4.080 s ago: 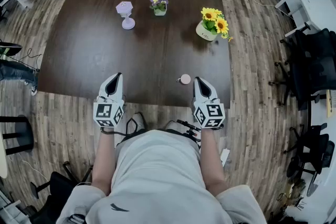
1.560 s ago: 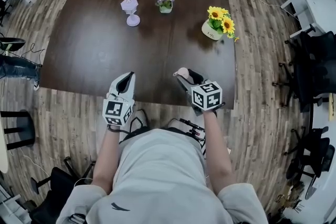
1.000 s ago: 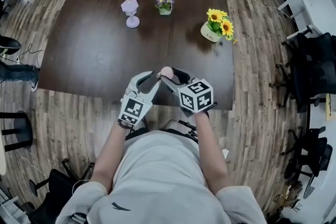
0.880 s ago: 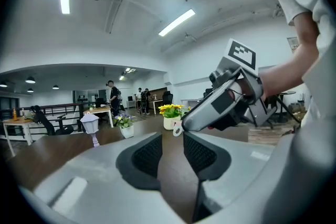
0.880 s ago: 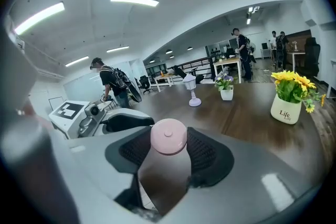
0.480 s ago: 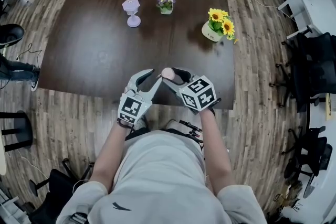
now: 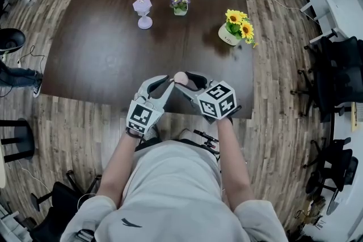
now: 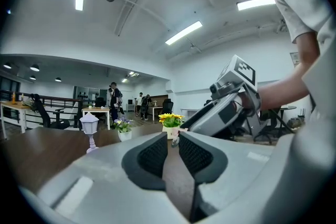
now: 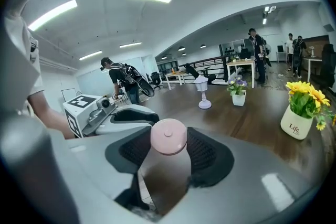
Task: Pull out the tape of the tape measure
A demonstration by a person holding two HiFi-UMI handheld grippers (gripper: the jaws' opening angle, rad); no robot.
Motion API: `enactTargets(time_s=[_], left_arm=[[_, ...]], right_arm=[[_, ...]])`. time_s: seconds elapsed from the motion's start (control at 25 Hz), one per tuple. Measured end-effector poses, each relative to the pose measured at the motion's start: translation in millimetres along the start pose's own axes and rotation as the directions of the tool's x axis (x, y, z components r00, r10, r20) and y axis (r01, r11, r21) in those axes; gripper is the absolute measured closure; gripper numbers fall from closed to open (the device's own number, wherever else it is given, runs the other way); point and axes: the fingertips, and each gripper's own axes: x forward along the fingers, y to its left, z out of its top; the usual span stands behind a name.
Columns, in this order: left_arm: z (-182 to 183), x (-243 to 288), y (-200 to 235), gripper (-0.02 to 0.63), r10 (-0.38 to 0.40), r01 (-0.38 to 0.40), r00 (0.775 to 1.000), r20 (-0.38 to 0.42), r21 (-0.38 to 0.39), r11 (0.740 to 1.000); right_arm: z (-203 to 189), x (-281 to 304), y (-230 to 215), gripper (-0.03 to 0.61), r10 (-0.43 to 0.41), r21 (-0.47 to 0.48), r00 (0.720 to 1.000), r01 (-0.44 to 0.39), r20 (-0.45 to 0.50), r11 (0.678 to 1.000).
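Note:
A small round pink tape measure [image 7: 180,77] is held above the near edge of the dark table [image 7: 108,48]. My right gripper [image 7: 185,81] is shut on it; in the right gripper view the pink case [image 9: 168,136] sits squeezed between the two black pads. My left gripper [image 7: 164,82] meets it from the left, its tips right at the case. In the left gripper view its jaws [image 8: 173,140] are closing to a narrow gap, with a small pale tab of the tape measure [image 8: 174,138] at their tips. I cannot see the pads pressing on it.
On the table's far side stand a lilac lamp [image 7: 142,11], a pot of purple flowers [image 7: 180,3] and a pot of sunflowers [image 7: 235,26]. Black office chairs [image 7: 340,71] stand at the right. People stand in the distant background of both gripper views.
The left gripper's jaws have narrowed from wide apart to a small gap beside the tape measure. Both grippers have stayed close together, and the right one keeps its hold.

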Motion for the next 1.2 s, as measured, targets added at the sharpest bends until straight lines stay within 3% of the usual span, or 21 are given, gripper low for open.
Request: enactTargets(time_s=[0.2,0.48,0.72,0.88,1.0,1.2], left_arm=[[4,1,-8,0.6,-0.01,0.01,1.0,-0.005,0.038,0.999],[3,4,-7,0.6,0.0,0.001,1.0,-0.01,0.047,0.999],[-2,-2,14,0.603,0.098,-0.098,0.995,-0.016,-0.01,0.995],[-3,-5,22,0.603,0.136,-0.136,0.99,-0.023,-0.002,0.991],[-4,-19,52,0.603,0.24,-0.241,0.971,-0.017,-0.087,0.967],[-10,-46,89,0.603,0.324,-0.325,0.946,-0.029,-0.121,0.938]], right_arm=[[2,-1,0,0.362,0.006,0.02,1.0,-0.006,0.007,1.0],[0,-2,0,0.362,0.01,-0.006,1.0,-0.01,-0.012,1.0],[0,-5,-13,0.362,-0.087,-0.047,0.996,0.086,-0.005,0.995],[-3,-6,-21,0.363,-0.15,-0.085,0.989,0.148,-0.017,0.985],[-7,-17,-43,0.363,-0.244,-0.088,0.969,0.241,-0.027,0.967],[-16,-42,-66,0.364,-0.306,-0.045,0.952,0.305,-0.029,0.951]])
